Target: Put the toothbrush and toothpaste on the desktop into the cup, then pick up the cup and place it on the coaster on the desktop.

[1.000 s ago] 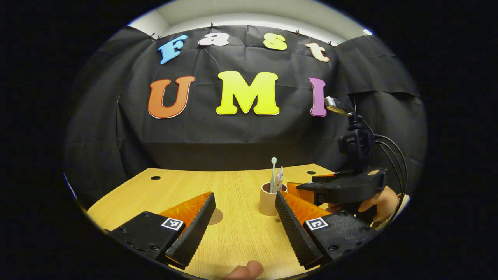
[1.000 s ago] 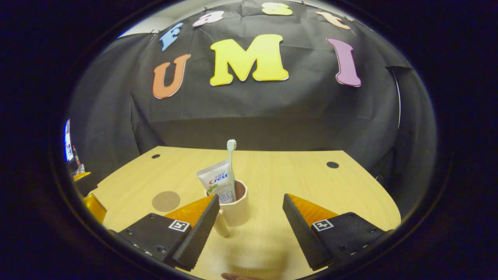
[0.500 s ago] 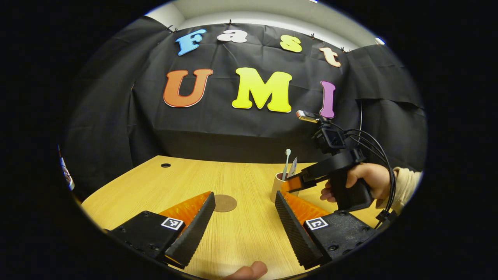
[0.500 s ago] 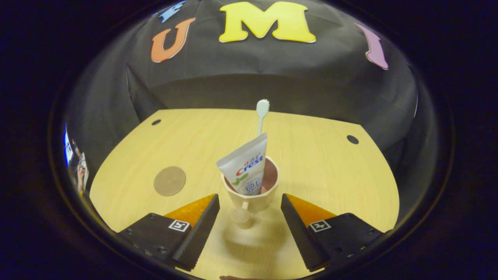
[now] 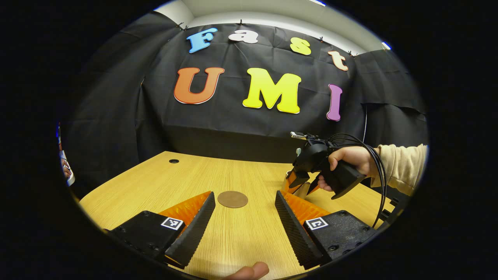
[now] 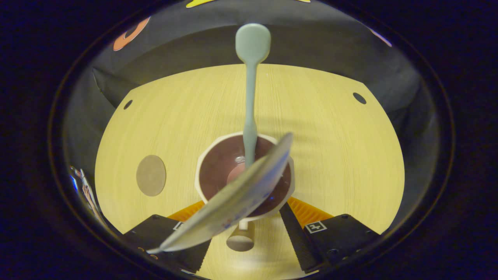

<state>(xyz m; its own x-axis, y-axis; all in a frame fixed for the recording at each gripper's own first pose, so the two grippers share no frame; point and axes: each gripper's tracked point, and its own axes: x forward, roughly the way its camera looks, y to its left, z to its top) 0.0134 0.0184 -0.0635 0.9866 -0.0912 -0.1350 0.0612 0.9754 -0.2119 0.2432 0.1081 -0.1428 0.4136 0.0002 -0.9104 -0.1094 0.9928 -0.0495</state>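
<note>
A pale cup (image 6: 205, 155) with a dark inside stands on the wooden desk, its short handle (image 6: 241, 238) toward me. A light green toothbrush (image 6: 250, 109) stands upright in it, and a white toothpaste tube (image 6: 233, 202) leans across its mouth. My right gripper (image 6: 248, 208) hangs steeply over the cup, open, one finger on each side of the handle; the tube hides part of the left finger. In the left gripper view the right gripper (image 5: 303, 182) hides the cup. My left gripper (image 5: 244, 196) is open and holds nothing. The round brown coaster (image 5: 232, 199) lies just beyond its fingertips.
The coaster (image 6: 151, 175) lies left of the cup on the desk (image 6: 330, 155). Cable holes (image 6: 359, 98) (image 5: 174, 160) sit near the far corners. A hand in a beige sleeve (image 5: 397, 165) holds the right gripper, and cables trail from it. A thumb tip (image 5: 249, 270) shows by the near edge.
The right gripper has moved forward and tipped down over the cup, bringing its fingers beside the handle. The left gripper has swung left, so the coaster now sits between its fingers.
</note>
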